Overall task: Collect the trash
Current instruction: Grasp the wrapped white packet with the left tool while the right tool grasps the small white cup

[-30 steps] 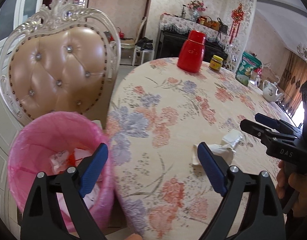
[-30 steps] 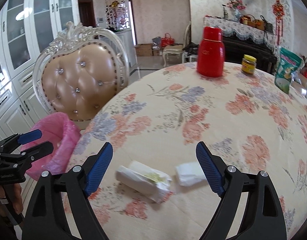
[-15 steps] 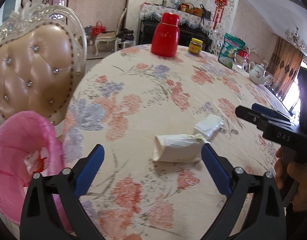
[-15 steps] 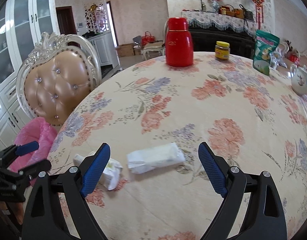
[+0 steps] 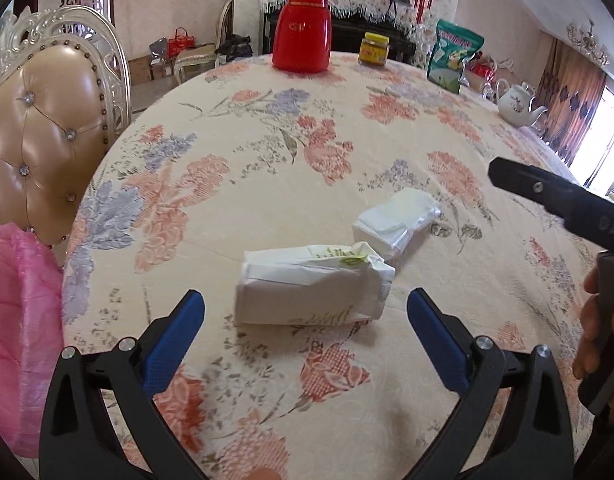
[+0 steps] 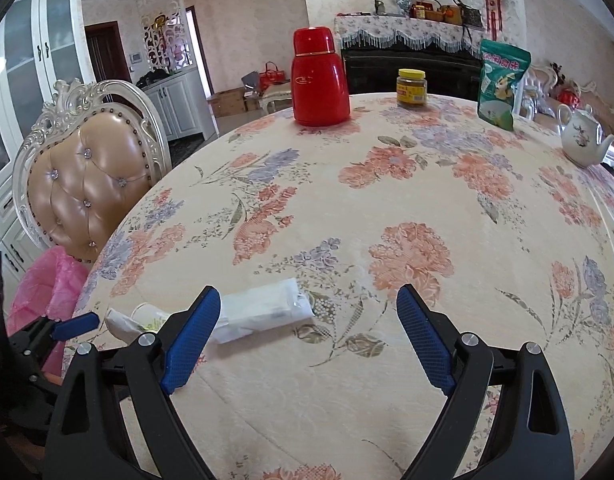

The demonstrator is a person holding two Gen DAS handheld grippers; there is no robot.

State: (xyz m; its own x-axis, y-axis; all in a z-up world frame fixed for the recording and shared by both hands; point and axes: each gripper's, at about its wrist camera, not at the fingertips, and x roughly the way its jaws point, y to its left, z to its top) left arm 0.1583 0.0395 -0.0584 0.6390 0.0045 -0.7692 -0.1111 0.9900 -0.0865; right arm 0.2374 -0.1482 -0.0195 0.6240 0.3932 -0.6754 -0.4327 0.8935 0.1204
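Left gripper (image 5: 305, 312): jaws spread wide, empty, lined up on the crumpled white paper packet (image 5: 311, 286) lying just ahead on the floral tablecloth (image 5: 235, 184). Right gripper (image 6: 307, 316): jaws likewise wide and empty; the white plastic-wrapped tissue pack (image 6: 263, 314) lies by its left finger, not centred between the fingers. The two pieces of trash lie just beside each other near the table edge. Pink-lined trash bin (image 5: 19, 340) stands off the table's left edge, beside the chair (image 5: 47, 128). Judgement: approach step of pickup. Next: advance left gripper around the packet and close; right gripper must shift left first. Red thermos (image 6: 319, 80) stands well apart.
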